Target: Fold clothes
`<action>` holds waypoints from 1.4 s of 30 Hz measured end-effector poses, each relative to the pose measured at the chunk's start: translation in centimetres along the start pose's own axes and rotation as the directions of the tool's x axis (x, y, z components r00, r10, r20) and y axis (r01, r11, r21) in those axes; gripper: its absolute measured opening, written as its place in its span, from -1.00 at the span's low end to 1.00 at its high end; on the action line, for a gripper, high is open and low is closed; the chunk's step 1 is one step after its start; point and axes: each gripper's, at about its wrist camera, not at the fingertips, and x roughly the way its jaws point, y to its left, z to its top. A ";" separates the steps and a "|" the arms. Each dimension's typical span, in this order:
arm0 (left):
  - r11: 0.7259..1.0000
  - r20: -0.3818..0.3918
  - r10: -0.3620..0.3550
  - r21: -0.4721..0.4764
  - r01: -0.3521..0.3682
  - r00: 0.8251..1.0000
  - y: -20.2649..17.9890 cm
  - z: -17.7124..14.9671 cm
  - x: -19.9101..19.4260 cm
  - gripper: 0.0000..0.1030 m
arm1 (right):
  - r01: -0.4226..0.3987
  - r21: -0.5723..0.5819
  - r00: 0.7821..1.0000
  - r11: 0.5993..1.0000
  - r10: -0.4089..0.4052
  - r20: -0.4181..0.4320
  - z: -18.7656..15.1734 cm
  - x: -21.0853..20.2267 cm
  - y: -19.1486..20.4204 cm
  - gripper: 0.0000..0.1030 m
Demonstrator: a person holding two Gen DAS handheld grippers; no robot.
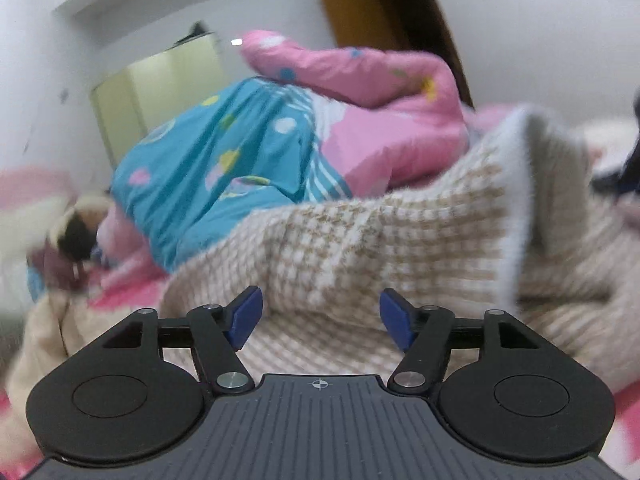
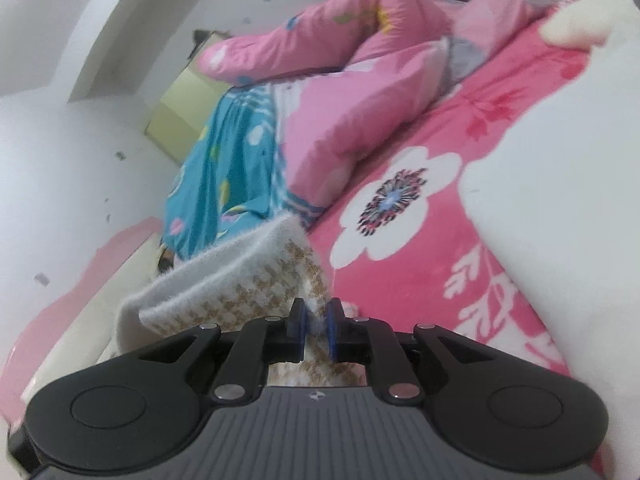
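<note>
On the bed (image 2: 420, 248), keep your right gripper (image 2: 316, 326) clamped on the houndstooth garment (image 1: 400, 232) while your empty, spread left gripper (image 1: 320, 316) takes the opposite edge.

A bedroom in a home.

A bed covered with a pink floral blanket (image 2: 420, 240) carries a heaped pink and blue quilt (image 1: 248, 152) at its far side; behind it stand white walls (image 2: 80, 140), a pale yellow cabinet (image 1: 132, 96) and, far right, a wooden door (image 1: 352, 8).
</note>
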 end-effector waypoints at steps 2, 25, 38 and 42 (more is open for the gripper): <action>0.997 -0.004 -0.057 0.049 0.057 0.998 0.1 0.2 0.8 0.33 | 0.004 -0.019 1.000 1.000 -0.005 -0.019 0.1 -0.3 0.3 -0.71; 0.837 -0.082 -0.460 0.292 0.463 0.884 0.6 1.7 8.5 0.22 | -0.039 -0.129 0.968 0.991 0.006 -0.252 -1.5 2.9 0.3 0.20; 0.921 0.032 -0.309 0.261 0.290 0.951 0.0 1.1 6.0 -0.86 | -0.057 0.135 0.910 0.989 0.107 -0.401 -1.7 4.3 -2.1 0.26; 0.960 0.083 -0.234 0.177 0.216 0.969 0.6 1.1 5.2 -0.96 | -0.038 0.021 0.933 0.999 0.043 -0.358 -2.7 5.3 0.5 -0.08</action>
